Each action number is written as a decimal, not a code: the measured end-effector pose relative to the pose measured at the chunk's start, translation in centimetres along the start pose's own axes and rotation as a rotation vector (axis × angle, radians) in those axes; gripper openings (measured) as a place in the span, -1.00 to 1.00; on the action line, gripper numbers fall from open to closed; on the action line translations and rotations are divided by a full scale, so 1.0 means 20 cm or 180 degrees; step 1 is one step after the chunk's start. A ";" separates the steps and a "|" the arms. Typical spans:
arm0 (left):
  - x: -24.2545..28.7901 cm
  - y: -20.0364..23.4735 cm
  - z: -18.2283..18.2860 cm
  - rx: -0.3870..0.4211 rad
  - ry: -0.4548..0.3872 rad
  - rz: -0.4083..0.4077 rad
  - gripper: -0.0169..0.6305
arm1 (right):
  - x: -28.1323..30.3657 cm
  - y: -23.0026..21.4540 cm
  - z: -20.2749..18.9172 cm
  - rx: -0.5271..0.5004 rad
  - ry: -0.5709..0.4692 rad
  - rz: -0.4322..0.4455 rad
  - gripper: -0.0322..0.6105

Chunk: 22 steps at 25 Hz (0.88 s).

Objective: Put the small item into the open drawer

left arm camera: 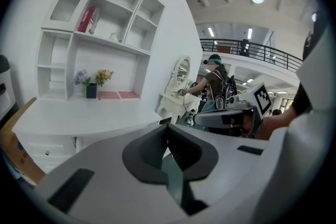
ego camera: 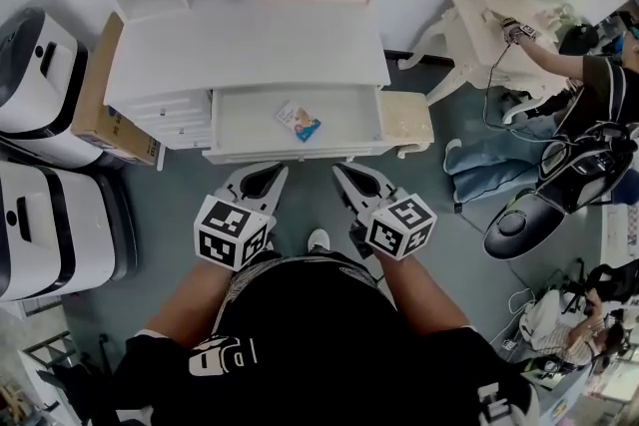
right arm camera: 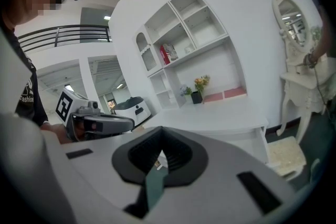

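small item (ego camera: 298, 121) is lying flat on the floor of the open drawer (ego camera: 240, 120), roughly mid-drawer, a bit right of centre. It's clear of all four walls and neither gripper touches it. The drawer is pulled out from under the white counter (ego camera: 250, 45).

Handling, my read:
- it looks like a thin flat packet or card, white with blue print
- likely very light, so mass is no concern
- probably somewhat bendy rather than rigid, and a glossy face could be slippery; can't confirm the material from here
- not obviously fragile, but a hard pinch could crease it
- lying flush on the drawer floor, there's no edge standing proud to grab
- if it needs moving, take a corner or short edge: one pad slides under and the other comes down on top. A tilted approach beats straight down.

Grippers:
- left gripper (ego camera: 262, 179): jaws pressed together, nothing between the pads. It's held just in front of the drawer front, close to the person's body.
- right gripper (ego camera: 349, 179): jaws also fully closed on nothing, alongside the left one with a gap between the two. It's equally short of the drawer.

Judging by where the item lies, the placement looks done. Both grippers are empty and off the furniture.
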<state>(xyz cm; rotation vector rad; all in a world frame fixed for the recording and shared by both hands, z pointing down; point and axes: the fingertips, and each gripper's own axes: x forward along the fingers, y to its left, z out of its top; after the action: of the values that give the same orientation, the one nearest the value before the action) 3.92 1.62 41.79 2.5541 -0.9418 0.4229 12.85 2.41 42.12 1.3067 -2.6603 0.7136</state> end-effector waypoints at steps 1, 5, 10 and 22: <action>0.00 0.00 0.00 0.0005 0.0003 -0.0007 -0.91 | 0.00 0.00 0.00 0.0002 -0.0002 0.0001 -0.88; 0.00 0.00 0.00 0.0006 0.0005 -0.0011 -0.91 | 0.01 0.01 0.01 -0.0001 -0.0004 0.0012 -0.88; 0.00 0.00 -0.01 -0.0003 0.0022 -0.0008 -0.91 | 0.02 0.01 0.00 -0.0011 0.0013 0.0028 -0.88; 0.01 0.00 -0.03 -0.0023 0.0034 0.0025 -0.91 | 0.02 0.01 -0.01 0.0011 0.0024 0.0046 -0.88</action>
<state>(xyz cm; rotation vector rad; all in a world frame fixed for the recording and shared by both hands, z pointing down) 3.99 1.80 42.35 2.5399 -0.9483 0.4341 12.38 2.39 42.39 1.2843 -2.6665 0.7238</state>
